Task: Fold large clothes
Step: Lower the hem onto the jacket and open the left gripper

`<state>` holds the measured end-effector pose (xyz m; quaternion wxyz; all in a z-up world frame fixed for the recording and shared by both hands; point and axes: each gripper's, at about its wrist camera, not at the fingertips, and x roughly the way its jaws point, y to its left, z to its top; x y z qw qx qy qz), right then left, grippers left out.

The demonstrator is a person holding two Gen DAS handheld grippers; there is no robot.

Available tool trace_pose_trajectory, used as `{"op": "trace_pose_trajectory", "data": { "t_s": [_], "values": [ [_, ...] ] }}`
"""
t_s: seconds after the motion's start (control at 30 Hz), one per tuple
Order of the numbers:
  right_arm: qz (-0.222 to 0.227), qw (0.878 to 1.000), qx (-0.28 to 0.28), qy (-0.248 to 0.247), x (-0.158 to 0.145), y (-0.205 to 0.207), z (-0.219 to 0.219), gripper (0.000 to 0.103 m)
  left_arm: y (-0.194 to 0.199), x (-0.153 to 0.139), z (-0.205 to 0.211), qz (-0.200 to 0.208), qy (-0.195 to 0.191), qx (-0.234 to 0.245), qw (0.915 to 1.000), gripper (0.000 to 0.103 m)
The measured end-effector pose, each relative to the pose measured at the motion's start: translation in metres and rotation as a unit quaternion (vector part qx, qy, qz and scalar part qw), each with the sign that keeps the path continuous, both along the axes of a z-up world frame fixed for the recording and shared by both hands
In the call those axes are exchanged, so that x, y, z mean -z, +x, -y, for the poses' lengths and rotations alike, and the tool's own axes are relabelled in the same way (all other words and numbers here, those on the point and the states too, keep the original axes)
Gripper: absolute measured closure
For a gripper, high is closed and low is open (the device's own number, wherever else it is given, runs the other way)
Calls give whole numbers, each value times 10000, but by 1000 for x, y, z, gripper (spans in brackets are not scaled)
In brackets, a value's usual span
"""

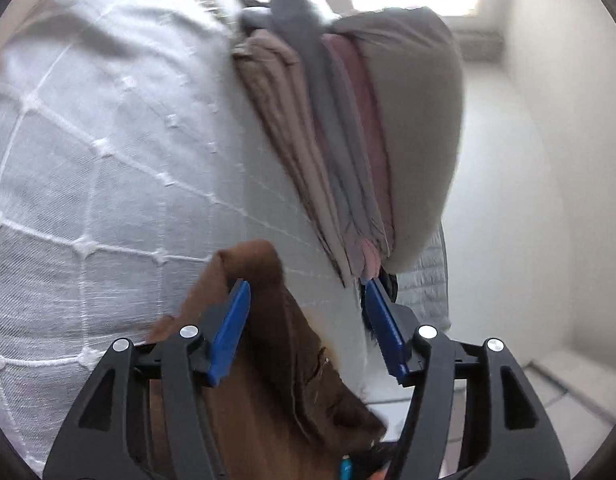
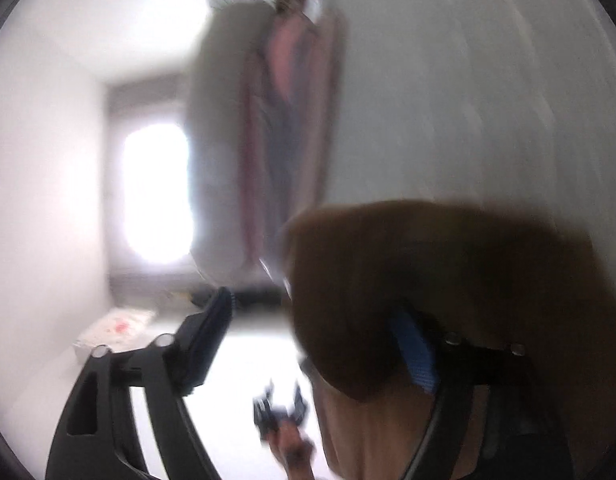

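A brown garment (image 1: 292, 360) lies bunched on the white quilted bedspread (image 1: 108, 160), running between the blue pads of my left gripper (image 1: 304, 284). It rests against the left pad only, and the jaws stand apart, open. The right wrist view is blurred. There the same brown garment (image 2: 427, 264) hangs over the right finger of my right gripper (image 2: 308, 304), whose jaws stand wide open. Low in that view, a hand holds the left gripper (image 2: 280, 408).
A stack of folded clothes (image 1: 339, 140) in brown, grey, pink and beige sits on the bed just beyond the left gripper, and shows blurred (image 2: 284, 120) in the right view. Past the bed edge are a white wall (image 1: 527, 160), a bright window (image 2: 156, 192) and a white package (image 2: 112, 328) on the floor.
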<state>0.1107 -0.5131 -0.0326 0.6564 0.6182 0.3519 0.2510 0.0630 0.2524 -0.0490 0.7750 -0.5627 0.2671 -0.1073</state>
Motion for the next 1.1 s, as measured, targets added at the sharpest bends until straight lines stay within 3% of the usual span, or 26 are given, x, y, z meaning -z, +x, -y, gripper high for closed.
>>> {"op": "trace_pose_trajectory", "data": {
  "t_s": [0.07,0.13,0.2,0.3,0.43,0.53,0.6,0.7,0.8,0.9,0.97,1.03,1.1],
  "values": [
    [-32,9968,786,101,4,2,21,17,1,-9,13,126,240,199,9994,46],
    [-362,9937,1029,255,16,-2,26,17,2,-14,19,150,345,406,9985,46],
    [-28,9990,387,-220,5,-10,0,17,4,-17,28,165,490,621,9967,46],
    [190,9955,-735,-568,1,-19,-57,17,1,-21,45,159,754,870,9932,41],
    [423,9655,-2358,-1017,4,-1,-162,17,2,-19,57,141,880,1047,9905,36],
    [533,9448,-2833,-1560,14,41,-223,17,6,-5,62,-46,1016,1157,9881,35],
    [564,9380,-2738,-2047,27,69,-244,18,12,11,66,-302,1301,1226,9834,35],
    [803,9404,-2506,-2156,34,83,-256,20,26,27,66,-515,1803,1127,9758,35],
    [847,9392,-2505,-2189,29,86,-262,20,31,34,61,-602,1929,967,9746,35],
    [1021,9356,-2552,-2218,12,66,-262,20,22,27,53,-473,1876,765,9781,35],
    [1377,9317,-2626,-2097,-7,50,-266,20,13,15,52,-291,2011,736,9764,35],
    [1692,9198,-2485,-2523,-14,32,-266,19,6,8,54,-133,2194,714,9729,35],
    [1629,9187,-2292,-2772,-2,31,-261,19,5,8,59,-110,2502,677,9658,35]
  ]
}}
